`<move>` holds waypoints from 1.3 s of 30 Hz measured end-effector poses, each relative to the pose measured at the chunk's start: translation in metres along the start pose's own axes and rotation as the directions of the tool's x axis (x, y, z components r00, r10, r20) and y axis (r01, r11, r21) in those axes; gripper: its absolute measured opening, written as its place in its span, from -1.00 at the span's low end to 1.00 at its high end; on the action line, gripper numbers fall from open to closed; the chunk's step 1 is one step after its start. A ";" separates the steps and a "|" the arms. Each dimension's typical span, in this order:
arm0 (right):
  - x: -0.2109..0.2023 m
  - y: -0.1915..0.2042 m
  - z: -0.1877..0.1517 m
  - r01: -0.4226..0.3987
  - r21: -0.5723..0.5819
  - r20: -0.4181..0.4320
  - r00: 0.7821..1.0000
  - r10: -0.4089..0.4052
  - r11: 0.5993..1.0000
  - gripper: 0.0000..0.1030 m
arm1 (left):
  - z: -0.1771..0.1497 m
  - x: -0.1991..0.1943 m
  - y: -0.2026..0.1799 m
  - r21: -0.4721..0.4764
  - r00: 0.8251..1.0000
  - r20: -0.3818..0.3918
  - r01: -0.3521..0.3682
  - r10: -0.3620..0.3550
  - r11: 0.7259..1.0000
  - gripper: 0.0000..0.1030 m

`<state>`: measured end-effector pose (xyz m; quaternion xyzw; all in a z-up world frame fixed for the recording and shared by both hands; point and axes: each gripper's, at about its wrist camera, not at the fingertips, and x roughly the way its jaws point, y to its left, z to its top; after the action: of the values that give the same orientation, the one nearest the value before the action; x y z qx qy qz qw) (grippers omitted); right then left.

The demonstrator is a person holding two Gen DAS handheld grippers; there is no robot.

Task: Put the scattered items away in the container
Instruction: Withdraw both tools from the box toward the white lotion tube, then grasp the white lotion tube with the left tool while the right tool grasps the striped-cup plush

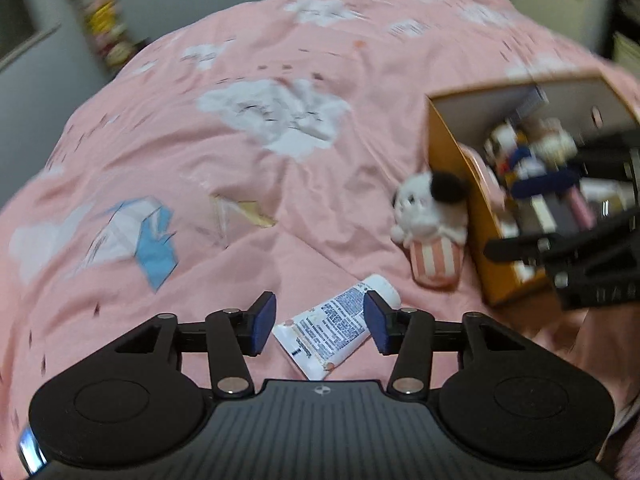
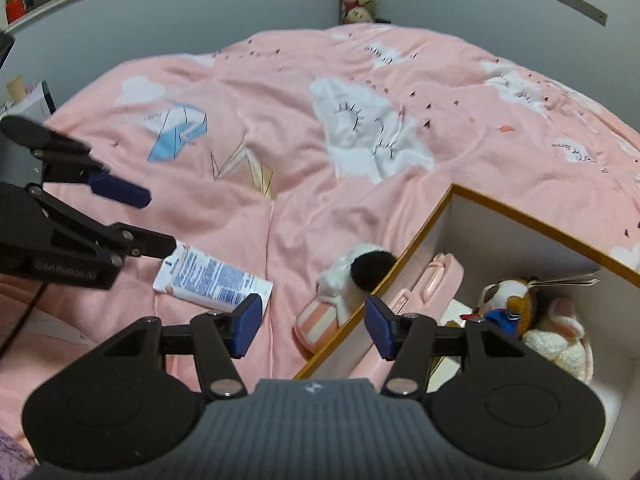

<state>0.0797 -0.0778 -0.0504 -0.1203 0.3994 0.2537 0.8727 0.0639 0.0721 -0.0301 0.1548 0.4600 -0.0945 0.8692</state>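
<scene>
The left gripper (image 1: 320, 320) hangs wide open straddling the white tube (image 1: 338, 326), which lies on the pink duvet (image 1: 200, 152) with its long axis diagonal, cap far-right. The right gripper (image 2: 312, 328), also wide and empty, hovers over the box (image 2: 520, 216) rim, farther from the tube.

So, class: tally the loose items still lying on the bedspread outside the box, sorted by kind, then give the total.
Tubes: 1, the white tube lying flat between the open left tool's pads.
Plush toys: 1, the white plush toy leaning against the box.
Total: 2.
</scene>
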 end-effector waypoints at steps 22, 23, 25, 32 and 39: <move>0.036 -0.020 0.022 0.041 0.020 -0.025 0.999 -0.041 0.999 0.06 | -0.006 0.091 -0.033 0.347 0.968 -0.249 0.078 0.012 0.935 0.32; 0.037 -0.021 0.022 0.041 0.023 -0.025 0.999 -0.040 0.999 0.06 | -0.006 0.093 -0.034 0.350 0.968 -0.252 0.078 0.014 0.934 0.32; 0.038 -0.023 0.023 0.041 0.027 -0.026 0.999 -0.040 0.999 0.06 | -0.006 0.096 -0.036 0.350 0.967 -0.254 0.080 0.013 0.933 0.33; 0.042 -0.025 0.022 0.043 0.037 -0.030 0.999 -0.042 0.998 0.06 | -0.005 0.101 -0.033 0.314 0.970 -0.243 0.090 -0.012 0.945 0.20; 0.039 -0.024 0.023 0.041 0.020 -0.021 0.999 -0.041 0.999 0.02 | 0.007 0.086 -0.011 0.145 0.972 -0.197 0.161 -0.131 0.976 -0.48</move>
<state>0.1291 -0.0750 -0.0652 -0.1222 0.4082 0.2304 0.8749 0.1137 0.0574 -0.0997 0.1979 0.5405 -0.1802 0.7977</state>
